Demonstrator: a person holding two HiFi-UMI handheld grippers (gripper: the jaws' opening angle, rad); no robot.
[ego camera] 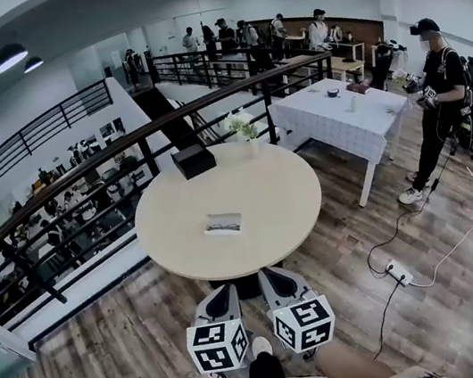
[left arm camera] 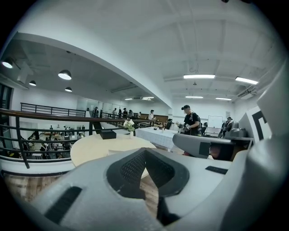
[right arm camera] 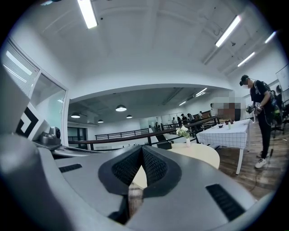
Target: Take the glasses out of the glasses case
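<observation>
A black box-shaped case (ego camera: 193, 160) (left arm camera: 108, 134) (right arm camera: 164, 145) stands at the far edge of the round pale table (ego camera: 268, 214). A flat pale rectangular thing (ego camera: 223, 224) (left arm camera: 115, 152) lies near the table's middle. I cannot tell which of them holds glasses; no glasses show. My left gripper (ego camera: 223, 296) (left arm camera: 143, 151) and right gripper (ego camera: 271, 279) (right arm camera: 142, 149) hang side by side below the table's near edge, close to my body. Both are shut with nothing between the jaws, well short of either item.
A small vase of white flowers (ego camera: 244, 126) stands beside the black case. A dark railing (ego camera: 121, 149) runs behind the table. To the right are a table with a white checked cloth (ego camera: 341, 111), a standing person (ego camera: 439, 103), and a power strip with cables (ego camera: 399, 272) on the wood floor.
</observation>
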